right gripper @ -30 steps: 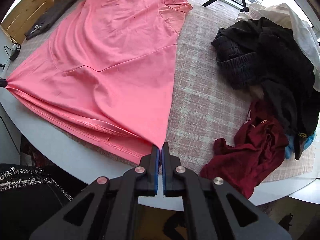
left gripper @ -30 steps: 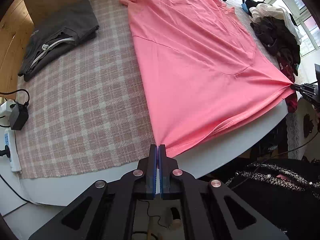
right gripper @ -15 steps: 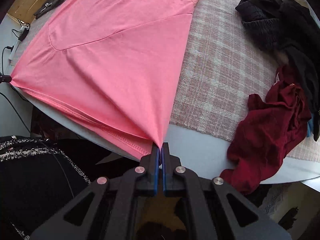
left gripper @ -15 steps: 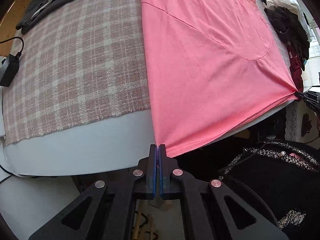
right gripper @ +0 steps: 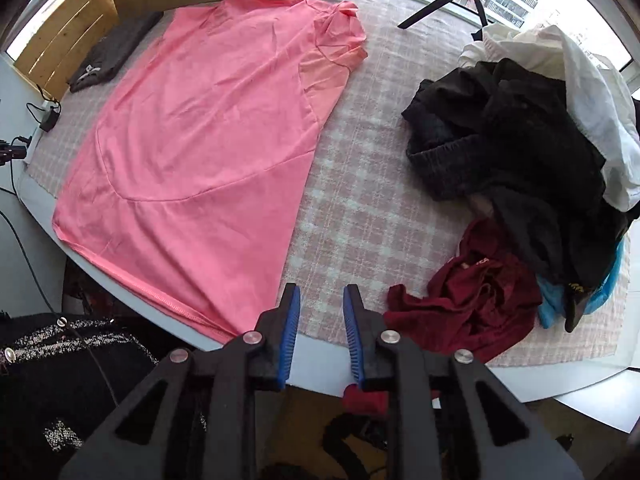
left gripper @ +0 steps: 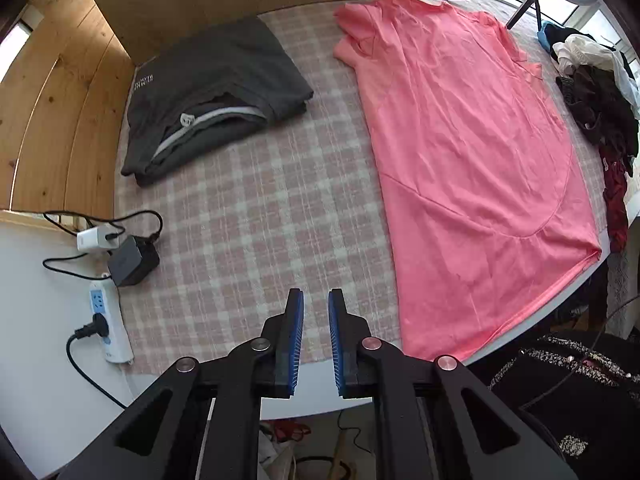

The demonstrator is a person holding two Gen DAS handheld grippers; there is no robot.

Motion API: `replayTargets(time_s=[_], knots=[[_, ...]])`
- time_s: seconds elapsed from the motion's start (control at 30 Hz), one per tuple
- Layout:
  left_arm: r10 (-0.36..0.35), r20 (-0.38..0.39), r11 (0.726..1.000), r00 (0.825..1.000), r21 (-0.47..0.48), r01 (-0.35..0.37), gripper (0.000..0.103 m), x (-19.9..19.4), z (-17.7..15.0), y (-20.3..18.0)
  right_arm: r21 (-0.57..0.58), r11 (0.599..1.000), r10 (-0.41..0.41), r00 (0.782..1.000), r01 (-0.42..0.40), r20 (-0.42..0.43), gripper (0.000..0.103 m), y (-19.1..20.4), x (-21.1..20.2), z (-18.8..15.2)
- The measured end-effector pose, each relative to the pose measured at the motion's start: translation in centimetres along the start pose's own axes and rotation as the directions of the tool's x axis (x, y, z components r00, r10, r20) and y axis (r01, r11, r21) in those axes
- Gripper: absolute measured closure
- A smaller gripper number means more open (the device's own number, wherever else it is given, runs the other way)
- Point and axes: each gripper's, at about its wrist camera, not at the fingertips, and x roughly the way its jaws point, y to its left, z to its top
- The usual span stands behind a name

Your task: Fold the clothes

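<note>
So your left gripper [left gripper: 316, 336] hangs over the bare checked cloth [left gripper: 256, 216] just off the left side of the pink T-shirt [left gripper: 460, 152], its jaws opening with nothing between them, and your right gripper [right gripper: 319, 330] sits just off the shirt's right hem corner, jaws likewise opening and empty. Take the pink T-shirt [right gripper: 208, 128] as your landmark: it lies flat and spread out along the table, hem toward you and slightly over the near edge, sleeves at the far end, with no fold in it yet, so folding this garment is all ahead of you. Beyond its left side, toward the wooden wall, one dark grey garment [left gripper: 208, 96] already lies folded, which I judge to be finished work. To the shirt's right a heap waits unfolded: a dark red garment [right gripper: 472, 300] nearest you, black clothes [right gripper: 520, 160] behind it, a white piece [right gripper: 560, 64] farthest. As for writing, the grey garment carries a short white printed word near its far-left corner, too small to read, and the red one shows a few pale letters, partly hidden in its creases; I can't make them out either.
</note>
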Motion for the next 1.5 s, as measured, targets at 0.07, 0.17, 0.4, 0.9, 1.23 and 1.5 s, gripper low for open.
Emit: replayTargets(time_s=[0.07, 0.17, 0.4, 0.9, 1.23, 1.5], knots=[[0.047, 0.079, 0.999, 0.996, 0.008, -0.047, 0.082, -1.8, 5.6, 2.0, -0.012, 0.999, -0.031, 0.995, 0.032, 0.099, 0.062, -2.4, -2.3, 5.5], [0.058, 0.19, 0.998, 0.98, 0.002, -0.06, 0.078, -2.8, 12.9, 2.8, 0.031, 0.993, -0.121, 0.969, 0.117, 0.217, 0.055, -5.0, -3.7, 12.0], [-0.032, 0.217, 0.997, 0.976, 0.079, 0.015, 0.066, 3.7, 22.0, -1.6, 0.103, 0.994, -0.054, 0.959, 0.027, 0.279, 0.049, -7.1, 3.3, 20.4], [-0.27, 0.059, 0.958, 0.961, 0.119, 0.261, 0.061, 18.5, 33.0, -4.5, 0.077, 0.986, 0.138, 0.983, -0.148, 0.122, 0.049, -6.9, 20.9, 29.8], [-0.129, 0.156, 0.99, 0.979, 0.074, 0.119, 0.099, 16.3, 31.1, -3.8, 0.064, 0.988, 0.131, 0.983, -0.14, 0.127, 0.099, -7.2, 20.2, 29.7], [-0.079, 0.148, 0.996, 0.986, 0.043, 0.074, 0.06, 16.6, 30.5, -1.8, 0.052, 0.99, -0.138, 0.985, 0.133, 0.105, 0.046, -7.3, 19.8, 29.9]])
